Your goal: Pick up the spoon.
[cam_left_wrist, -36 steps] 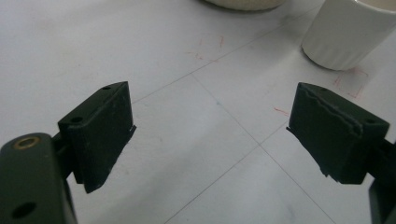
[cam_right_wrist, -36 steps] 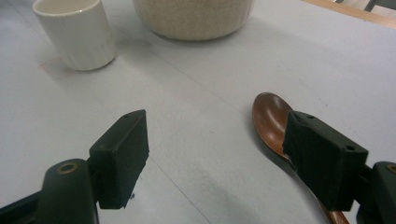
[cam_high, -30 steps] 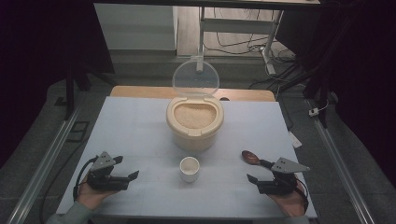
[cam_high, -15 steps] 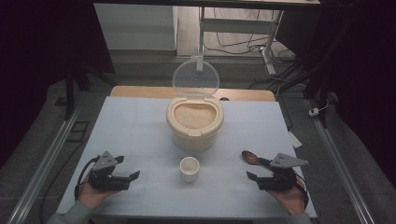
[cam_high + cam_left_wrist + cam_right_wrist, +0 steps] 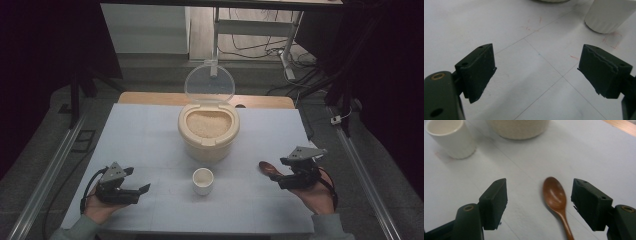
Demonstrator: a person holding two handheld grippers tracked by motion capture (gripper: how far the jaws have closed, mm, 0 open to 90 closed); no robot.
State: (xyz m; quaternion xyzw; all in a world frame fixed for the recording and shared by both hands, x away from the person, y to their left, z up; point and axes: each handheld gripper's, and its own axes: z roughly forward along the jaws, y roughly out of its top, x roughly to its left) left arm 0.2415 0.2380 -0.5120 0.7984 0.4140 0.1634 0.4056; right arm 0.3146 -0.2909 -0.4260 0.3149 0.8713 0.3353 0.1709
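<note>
A cream rice container (image 5: 208, 131) stands mid-table with its clear lid (image 5: 209, 82) tipped up and rice inside. In front of it sits a small white cup (image 5: 202, 180) (image 5: 450, 138) (image 5: 607, 15), empty. A brown wooden spoon (image 5: 267, 169) (image 5: 555, 196) lies on the white table at the right. My right gripper (image 5: 282, 181) (image 5: 539, 203) hovers open just over the spoon, whose bowl lies between the jaws. At the front left, my left gripper (image 5: 141, 192) (image 5: 536, 72) rests open with only bare table between its jaws.
The white table top (image 5: 150, 140) ends in a wooden strip (image 5: 150, 97) at the back. Metal rails (image 5: 45, 175) run along both sides on the floor. Red marks (image 5: 532, 25) are drawn on the table near the cup.
My right gripper has lifted slightly and edged toward the spoon. The left gripper has stayed put.
</note>
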